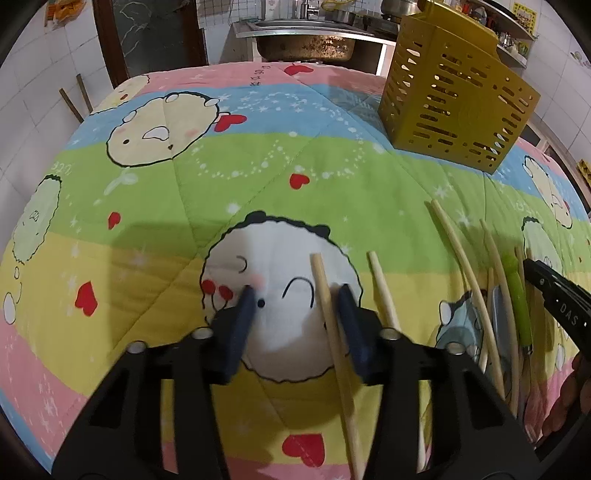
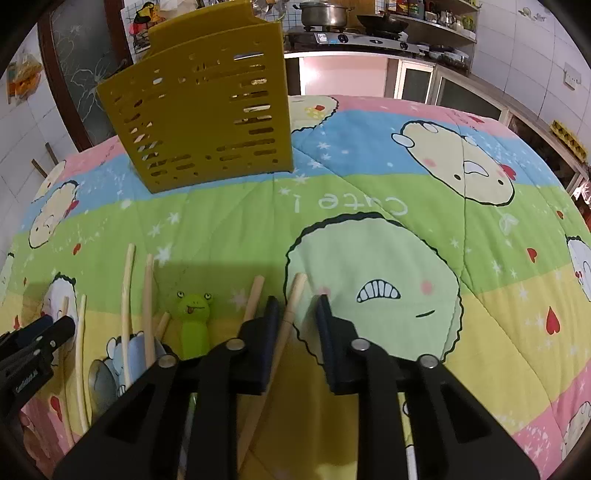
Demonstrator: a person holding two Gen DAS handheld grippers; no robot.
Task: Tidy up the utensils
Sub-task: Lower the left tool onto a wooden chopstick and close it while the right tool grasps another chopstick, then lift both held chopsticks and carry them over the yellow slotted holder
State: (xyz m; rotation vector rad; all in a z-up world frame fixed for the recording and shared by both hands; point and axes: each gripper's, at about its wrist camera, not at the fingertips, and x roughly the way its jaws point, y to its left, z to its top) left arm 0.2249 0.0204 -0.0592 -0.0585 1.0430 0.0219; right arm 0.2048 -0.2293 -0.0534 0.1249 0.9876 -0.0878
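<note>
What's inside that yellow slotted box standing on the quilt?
Through the slots of the yellow box only light and bits of the kitchen behind show; no utensil is recognisable inside. Its top opening faces away from both cameras, so the inside stays mostly hidden. The chopsticks lie on the quilt.

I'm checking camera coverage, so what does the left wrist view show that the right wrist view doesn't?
Only the left wrist view: a metal sink in the background. Only the right wrist view: a stove with a pot, and the frog face on the green utensil handle. Both: the yellow slotted holder, loose chopsticks and the cartoon quilt.
</note>
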